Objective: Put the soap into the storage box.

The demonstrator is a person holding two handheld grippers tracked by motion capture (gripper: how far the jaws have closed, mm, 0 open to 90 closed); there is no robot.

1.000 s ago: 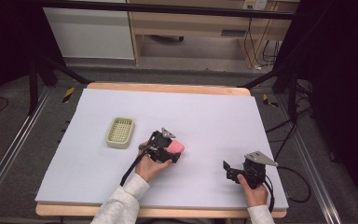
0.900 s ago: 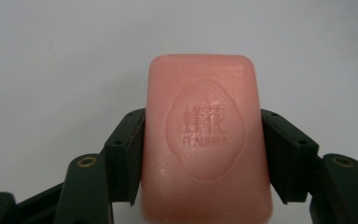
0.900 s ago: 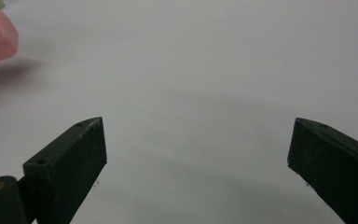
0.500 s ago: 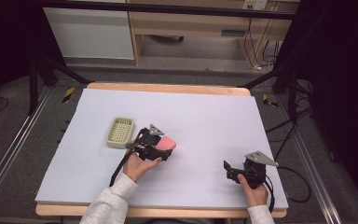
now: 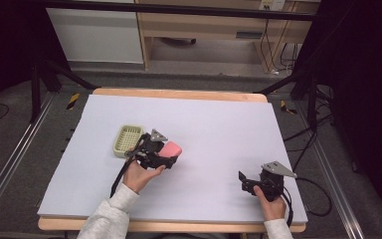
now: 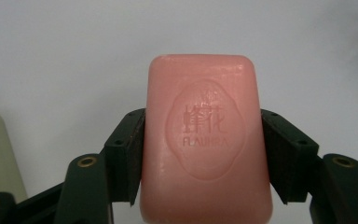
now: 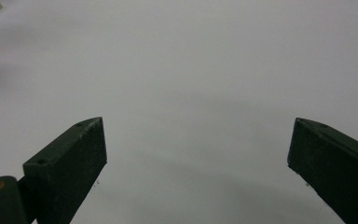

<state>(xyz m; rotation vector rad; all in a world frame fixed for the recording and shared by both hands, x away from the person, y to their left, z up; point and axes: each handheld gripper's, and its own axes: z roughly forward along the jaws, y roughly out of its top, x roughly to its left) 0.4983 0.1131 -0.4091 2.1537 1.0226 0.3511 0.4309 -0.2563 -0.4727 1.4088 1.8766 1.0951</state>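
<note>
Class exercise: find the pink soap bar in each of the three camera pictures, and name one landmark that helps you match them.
High view: the pink soap bar sits left of centre, in the left gripper, beside the soap dish.
Left gripper view: centre, clamped between both jaws.
Right gripper view: none here.
Shared landmark: the white table sheet.

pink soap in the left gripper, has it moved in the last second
Yes. The pink soap, clamped in the left gripper, has moved leftward toward the green soap dish and now sits just beside it.

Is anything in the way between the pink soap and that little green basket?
Nothing visible is. The left gripper holds the pink soap just right of the green basket, with only bare white table around them.
</note>
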